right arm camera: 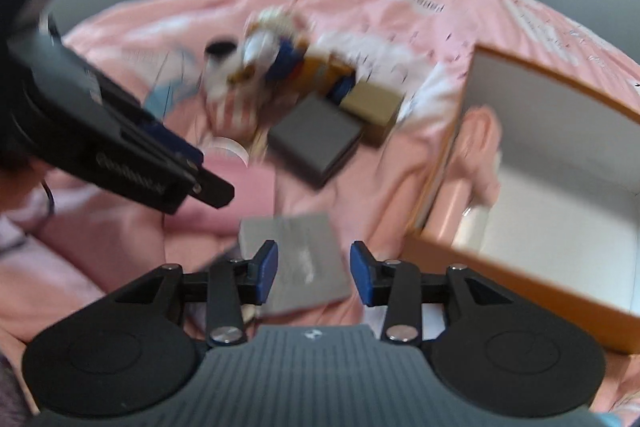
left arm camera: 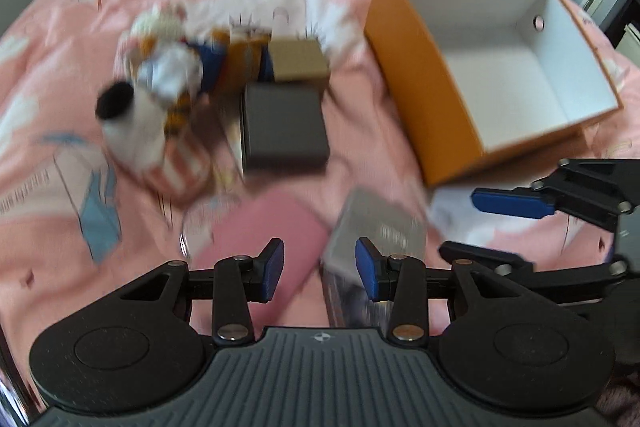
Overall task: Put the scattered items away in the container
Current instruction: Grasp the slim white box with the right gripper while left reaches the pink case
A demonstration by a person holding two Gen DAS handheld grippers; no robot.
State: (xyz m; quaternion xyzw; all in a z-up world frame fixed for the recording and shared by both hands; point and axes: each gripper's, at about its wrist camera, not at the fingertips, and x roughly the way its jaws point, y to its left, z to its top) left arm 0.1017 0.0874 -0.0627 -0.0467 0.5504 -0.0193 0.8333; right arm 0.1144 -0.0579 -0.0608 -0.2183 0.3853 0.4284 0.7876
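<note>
Orange card makes the walls of the open box (left arm camera: 420, 75), white inside. It sits on the pink bedspread (left arm camera: 60, 75), off to the right of the mess. That is where everything has to go. From the left wrist camera it looks empty. From the right wrist camera something pink seems to lean in its near corner, too blurry to name.

The left claw (left arm camera: 320, 263) is spread apart and pinches nothing. A pink flat thing (left arm camera: 264, 227) and a grey flat box (left arm camera: 380, 223) lie on the bed under it. The right claw (right arm camera: 314, 267) is spread apart too. The grey flat box lies between its blue pads but below them, so it is not pinched.

I think the grey flat box is next. To do it well, the right claw should come straight down with one pad on each long side, squeeze, then lift before moving across. The two claws are close, so the left one should keep out of the way. It should let go only once over the white inside.

Farther back wait a dark grey square box (left arm camera: 286, 125), a small tan box (left arm camera: 300, 61), a red and white striped tub (left arm camera: 180, 171) and a white tube with a black cap (left arm camera: 132, 131).

Writing is printed on the bedspread and on the side of the left claw, but it is too blurry to read.
</note>
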